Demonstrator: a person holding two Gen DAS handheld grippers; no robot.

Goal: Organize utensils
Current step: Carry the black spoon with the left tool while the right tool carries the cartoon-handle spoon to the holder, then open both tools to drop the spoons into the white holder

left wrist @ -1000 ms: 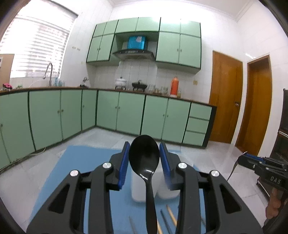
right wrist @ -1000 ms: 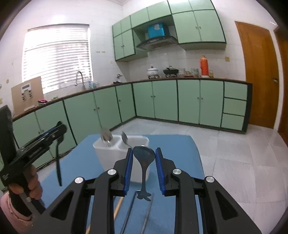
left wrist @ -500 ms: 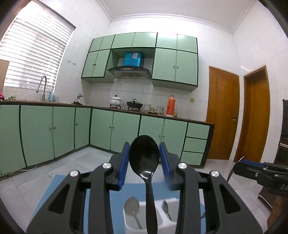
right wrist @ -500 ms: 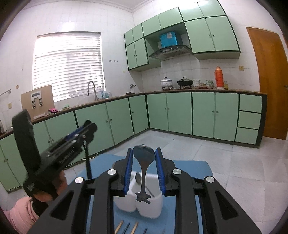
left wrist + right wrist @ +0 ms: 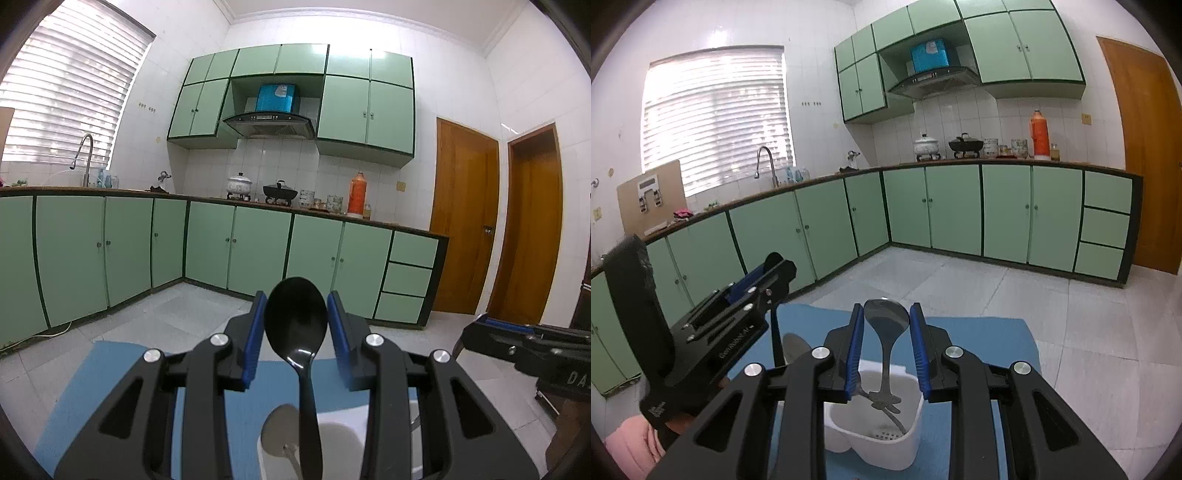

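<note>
Here my left gripper (image 5: 296,325) clamps a black spoon (image 5: 296,320) and my right gripper (image 5: 886,347) a steel ladle (image 5: 885,318), bowls up, handles hanging over the white utensil caddy (image 5: 882,445).

In the left wrist view, the left gripper (image 5: 295,325) fills the lower middle, a spoon (image 5: 295,325) upright between its fingers. Below it, at the bottom edge, sits the holder (image 5: 340,435) on the mat (image 5: 110,376). The right gripper (image 5: 524,347) enters at the right edge. In the right wrist view, the right gripper (image 5: 886,343) is low centre with a ladle (image 5: 886,321) between its fingers, directly above the holder (image 5: 905,446), which has a utensil in it. The left gripper (image 5: 738,306) lies at the left. Cabinets (image 5: 960,206) run behind, with the sink tap (image 5: 766,162) at upper left.
</note>
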